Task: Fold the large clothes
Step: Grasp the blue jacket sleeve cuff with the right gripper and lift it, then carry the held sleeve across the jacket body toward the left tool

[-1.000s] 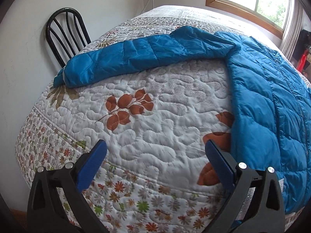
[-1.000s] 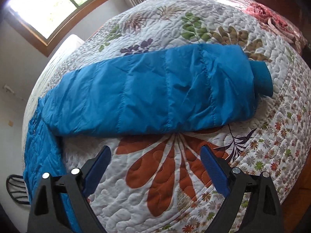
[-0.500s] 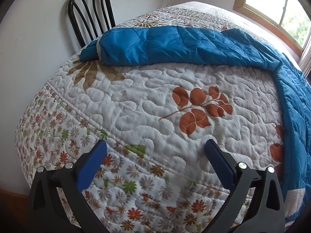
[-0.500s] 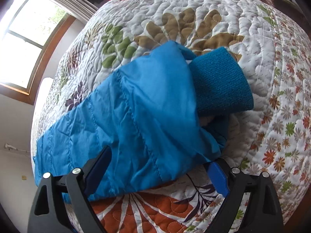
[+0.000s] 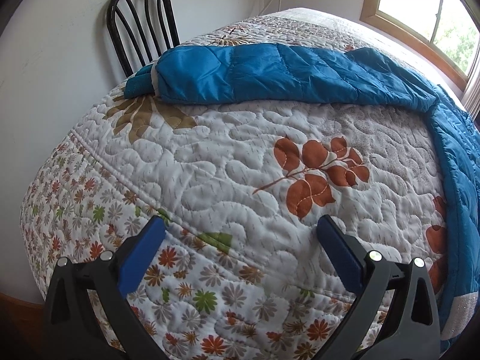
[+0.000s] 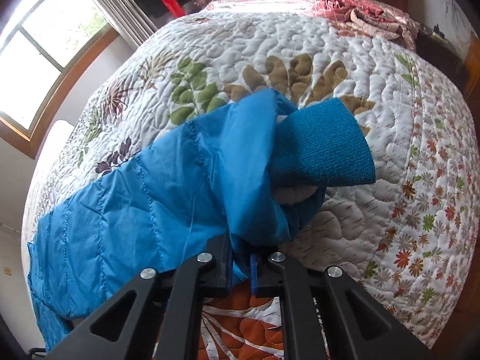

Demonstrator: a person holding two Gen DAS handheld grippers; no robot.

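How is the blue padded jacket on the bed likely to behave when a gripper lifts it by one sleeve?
The jacket will probably flop: its sleeve end already bunches where the right gripper pinches it. The shiny shell looks slippery, so it may slide across the quilt. The puffy quilted sleeve suggests it is light for its size.

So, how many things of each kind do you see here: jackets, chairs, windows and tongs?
Jackets: 1, blue jacket
Chairs: 1, black chair
Windows: 1, window
Tongs: 2, left tongs open, right tongs shut on the sleeve
Total: 5
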